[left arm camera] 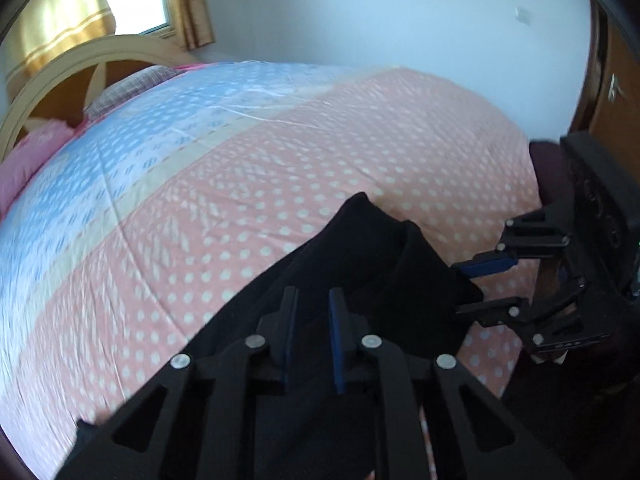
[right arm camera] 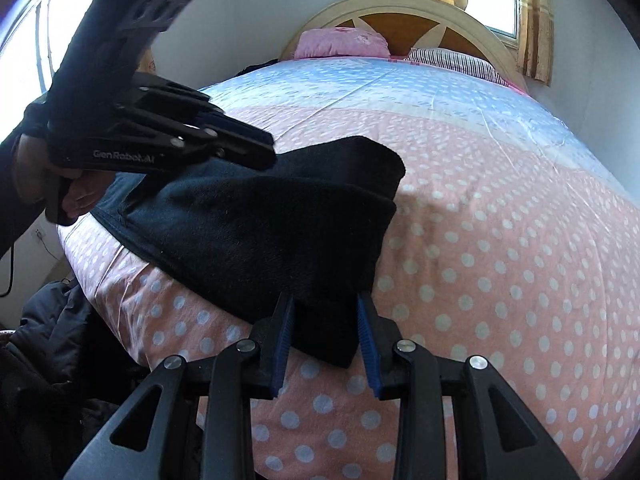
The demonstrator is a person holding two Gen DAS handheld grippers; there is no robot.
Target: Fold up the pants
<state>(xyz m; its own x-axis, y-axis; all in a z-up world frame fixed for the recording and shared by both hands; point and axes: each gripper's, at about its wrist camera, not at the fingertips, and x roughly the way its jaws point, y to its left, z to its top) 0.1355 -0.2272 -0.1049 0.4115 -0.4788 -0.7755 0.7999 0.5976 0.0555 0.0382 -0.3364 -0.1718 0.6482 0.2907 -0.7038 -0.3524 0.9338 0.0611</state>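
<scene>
Pants: we see dark pants point(right arm camera: 256, 236) folded into a thick bundle near the foot edge of the bed point(right arm camera: 500, 240), on the pink dotted part of the cover.
Long axis: in the right wrist view the bundle runs from lower right up toward the left, its rounded folded end point(right arm camera: 384, 176) pointing toward the middle of the bed.
Corner: one low corner of the cloth hangs toward us, between the right gripper's point(right arm camera: 326, 336) blue pads.
Right fingers: we see them partly apart with that corner between them; the left pad seems to touch the cloth, the right one stands just off it, so we cannot tell if it is pinched.
Left fingers: the left gripper point(left arm camera: 312, 328) points down over the pants, its pads narrow, dark cloth showing in the gap; a grip we cannot confirm.
Hand: a hand point(right arm camera: 76, 196) holds the left gripper's handle, tilted above the bundle's far side.
Beyond: pink pillow point(right arm camera: 344, 42), striped pillow point(right arm camera: 456, 62) and headboard point(right arm camera: 400, 12).
</scene>
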